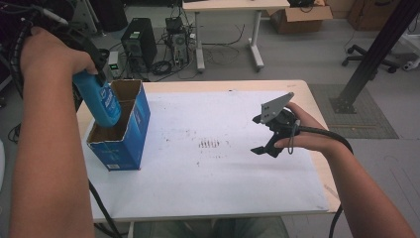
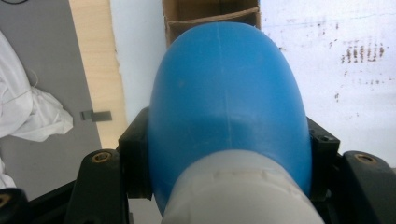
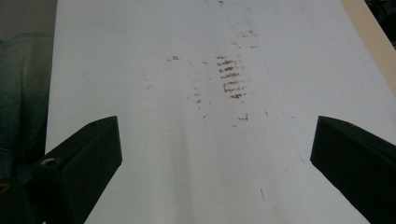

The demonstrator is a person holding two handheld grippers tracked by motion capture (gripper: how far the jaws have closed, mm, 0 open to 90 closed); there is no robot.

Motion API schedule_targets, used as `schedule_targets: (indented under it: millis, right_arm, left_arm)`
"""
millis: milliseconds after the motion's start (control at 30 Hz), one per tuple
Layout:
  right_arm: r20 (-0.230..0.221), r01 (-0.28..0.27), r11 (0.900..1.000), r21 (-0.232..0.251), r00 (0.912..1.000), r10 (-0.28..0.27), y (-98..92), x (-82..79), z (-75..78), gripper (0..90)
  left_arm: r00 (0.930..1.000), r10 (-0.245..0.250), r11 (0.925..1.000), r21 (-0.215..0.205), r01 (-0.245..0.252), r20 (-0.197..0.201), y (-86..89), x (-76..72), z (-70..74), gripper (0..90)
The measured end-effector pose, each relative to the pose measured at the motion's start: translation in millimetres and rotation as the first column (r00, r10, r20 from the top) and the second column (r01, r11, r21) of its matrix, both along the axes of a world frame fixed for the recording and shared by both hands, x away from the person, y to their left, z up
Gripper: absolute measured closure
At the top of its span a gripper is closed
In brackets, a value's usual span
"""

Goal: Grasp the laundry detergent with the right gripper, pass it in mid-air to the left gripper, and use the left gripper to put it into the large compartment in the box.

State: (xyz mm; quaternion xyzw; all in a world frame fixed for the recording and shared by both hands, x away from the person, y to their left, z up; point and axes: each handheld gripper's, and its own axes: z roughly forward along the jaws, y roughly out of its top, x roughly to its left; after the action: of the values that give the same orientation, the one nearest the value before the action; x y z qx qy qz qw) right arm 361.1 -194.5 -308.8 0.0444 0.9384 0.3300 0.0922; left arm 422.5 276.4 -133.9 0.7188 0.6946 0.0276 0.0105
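Observation:
A blue plastic bottle (image 1: 101, 103) with a white cap hangs bottom-down over the open top of a blue cardboard box (image 1: 130, 133) at the table's left. My left gripper (image 1: 99, 74) is shut on the bottle near its cap end. In the left gripper view the bottle (image 2: 226, 102) sits between both jaws, with the box's brown inside (image 2: 210, 16) just beyond it. My right gripper (image 1: 270, 134) rests low over the white board at the right, jaws wide apart. In the right gripper view my right gripper (image 3: 215, 158) has nothing between its fingers.
A white board (image 1: 208, 168) with brown smudges (image 1: 209, 144) covers most of the wooden table (image 1: 317, 106). The box has a cardboard divider across its top. Beyond the table stand a computer tower (image 1: 138, 42), cables and another desk (image 1: 228, 5).

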Motion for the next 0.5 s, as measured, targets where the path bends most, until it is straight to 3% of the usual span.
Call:
schedule_targets:
  millis: [500]
  right_arm:
    - [-0.004,-0.004,1.000,0.002,1.0000,0.004,0.8,1.3,-1.6,2.1]
  left_arm:
    - [0.9998,-0.012,0.9999,-0.003,0.011,-0.018,3.5,4.1,-48.8,37.6]
